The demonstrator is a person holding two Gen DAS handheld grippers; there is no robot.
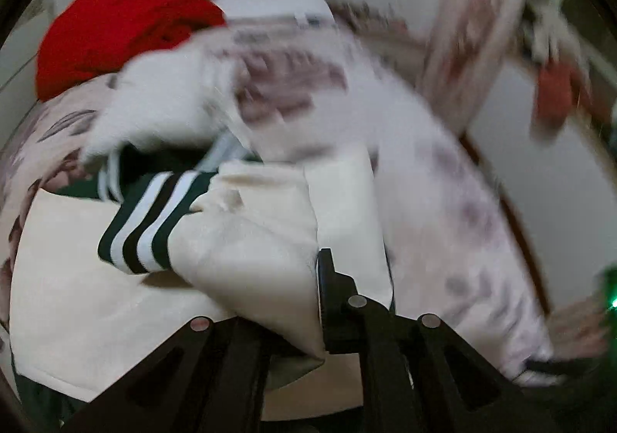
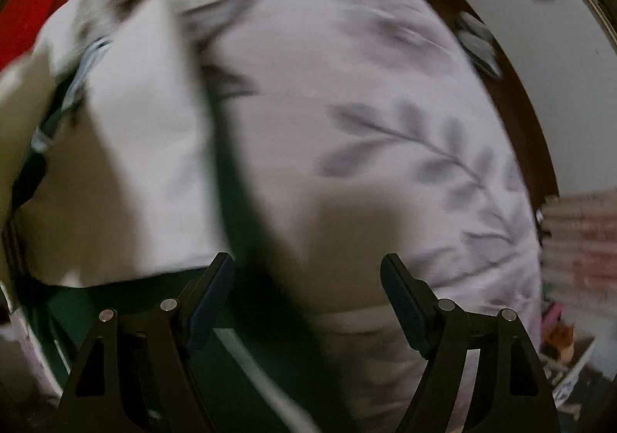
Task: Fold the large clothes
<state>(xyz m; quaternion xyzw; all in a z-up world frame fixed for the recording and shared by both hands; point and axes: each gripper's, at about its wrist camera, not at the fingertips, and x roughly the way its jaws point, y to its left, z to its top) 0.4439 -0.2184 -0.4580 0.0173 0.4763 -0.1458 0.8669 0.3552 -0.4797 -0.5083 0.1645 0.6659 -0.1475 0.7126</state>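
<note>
A cream garment [image 1: 250,248] with a dark green and white striped cuff [image 1: 142,224] lies on a floral bedspread [image 1: 443,182]. My left gripper [image 1: 320,278] is shut on a raised fold of this cream cloth, which hides one finger. In the right wrist view the same cream garment [image 2: 146,163] shows a dark green band [image 2: 246,201] running down towards the fingers. My right gripper [image 2: 306,278] points down over it, open, with nothing between its fingers [image 2: 214,298]. Both views are blurred by motion.
A red garment [image 1: 127,20] is heaped at the far side of the bed, with a white fluffy cloth [image 1: 162,97] beside it. The bed's wooden edge [image 2: 513,105] curves along the right, with white wall beyond. A pink stack [image 2: 578,240] and clutter sit on the floor at right.
</note>
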